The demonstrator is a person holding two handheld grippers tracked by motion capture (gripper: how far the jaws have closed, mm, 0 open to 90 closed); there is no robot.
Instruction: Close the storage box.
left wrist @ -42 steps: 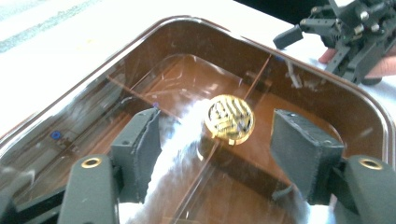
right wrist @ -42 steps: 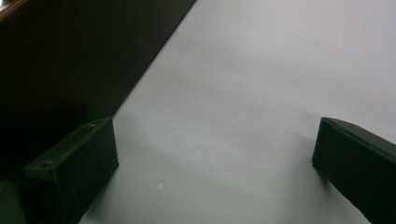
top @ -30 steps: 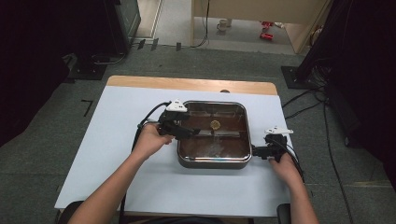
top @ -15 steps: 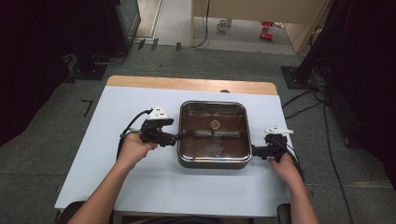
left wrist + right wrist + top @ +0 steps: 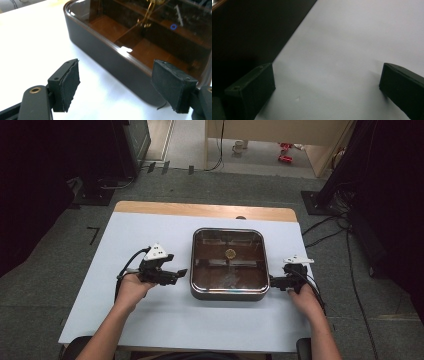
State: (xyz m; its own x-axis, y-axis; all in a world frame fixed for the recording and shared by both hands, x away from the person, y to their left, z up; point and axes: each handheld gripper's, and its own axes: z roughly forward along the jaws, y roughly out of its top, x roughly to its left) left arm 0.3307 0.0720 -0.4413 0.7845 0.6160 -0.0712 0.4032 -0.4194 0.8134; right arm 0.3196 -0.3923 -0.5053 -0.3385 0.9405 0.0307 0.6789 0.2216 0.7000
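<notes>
Left gripper (image 5: 181,271) pulled back left off box (image 5: 228,264), jaws now spread, empty, just beside left wall. Right gripper (image 5: 272,281) jaws spread, empty, at near-right corner. Box mid-bench (image 5: 125,320), lid shut; grippers flank it, likely for two-sided lift.

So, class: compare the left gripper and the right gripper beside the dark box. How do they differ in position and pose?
The left gripper sits off the box, with white table showing between them; the right gripper has its tips at the box's right edge. The left gripper is angled slightly, while the right gripper points straight at the box. Both are open, empty and aimed inward.
</notes>
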